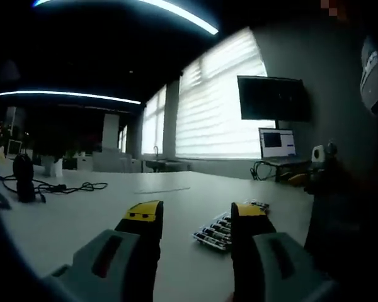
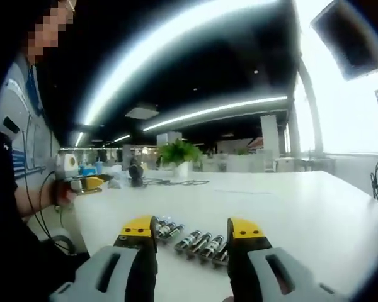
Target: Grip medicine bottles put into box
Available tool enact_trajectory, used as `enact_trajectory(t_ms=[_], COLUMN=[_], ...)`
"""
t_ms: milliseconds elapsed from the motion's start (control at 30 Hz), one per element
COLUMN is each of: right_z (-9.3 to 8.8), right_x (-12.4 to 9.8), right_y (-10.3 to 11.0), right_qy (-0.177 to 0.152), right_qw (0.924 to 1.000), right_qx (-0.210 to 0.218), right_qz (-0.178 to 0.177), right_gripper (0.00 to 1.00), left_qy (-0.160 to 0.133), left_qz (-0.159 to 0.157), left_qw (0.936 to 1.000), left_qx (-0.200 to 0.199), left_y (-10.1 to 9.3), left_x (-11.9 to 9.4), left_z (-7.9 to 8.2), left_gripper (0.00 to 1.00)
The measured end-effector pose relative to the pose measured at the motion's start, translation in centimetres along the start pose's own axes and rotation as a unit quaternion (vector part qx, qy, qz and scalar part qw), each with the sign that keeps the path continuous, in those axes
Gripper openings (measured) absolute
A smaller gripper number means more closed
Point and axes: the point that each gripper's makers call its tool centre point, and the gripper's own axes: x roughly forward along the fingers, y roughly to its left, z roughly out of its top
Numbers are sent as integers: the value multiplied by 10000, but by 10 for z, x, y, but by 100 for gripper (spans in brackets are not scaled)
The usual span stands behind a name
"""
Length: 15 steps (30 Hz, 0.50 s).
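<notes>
The left gripper (image 1: 195,217) stands with its yellow-tipped black jaws spread and nothing between them, low over a smooth white table (image 1: 101,214); a tight row of small medicine bottles (image 1: 223,229), dark-bodied with pale caps, lies on the table just beside the right-hand jaw. That view also takes in a dark wall monitor (image 1: 272,98), a lit laptop (image 1: 277,143) beneath it, slatted window blinds (image 1: 214,107), and a black cable (image 1: 63,186) trailing beside a dark upright object at the far left. The right gripper (image 2: 192,228) is likewise spread and empty, and its view sees the bottles (image 2: 192,240) end-on as slim glossy cylinders laid side by side between and just beyond its jaws. It alone brings in a person's hand (image 2: 64,192) holding the other gripper (image 2: 91,183) at the table's edge, a leafy potted plant (image 2: 179,154) in a white pot, and long ceiling light strips. No box can be made out.
</notes>
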Motion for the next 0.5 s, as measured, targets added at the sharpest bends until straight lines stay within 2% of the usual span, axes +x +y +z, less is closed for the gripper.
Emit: enact_trajectory(t_ms=[33, 100, 367, 500], right_z=[0, 1, 3, -2], right_x=[-3, -6, -8, -6], right_y=[0, 5, 8, 8], right_qy=[2, -52, -14, 69], right_qw=[10000, 9995, 10000, 9999], right_qx=[-4, 273, 70, 63], right_qz=[-3, 117, 48, 47], right_gripper=[40, 40, 41, 40], left_qy=[14, 29, 3, -18], left_qz=[50, 114, 163, 151], left_qw=[10000, 9999, 9998, 9999], left_qx=[40, 60, 123, 65], left_y=[2, 6, 7, 6], left_x=[-3, -8, -15, -16], left_z=[-1, -1, -1, -1], left_gripper=[36, 35, 35, 36])
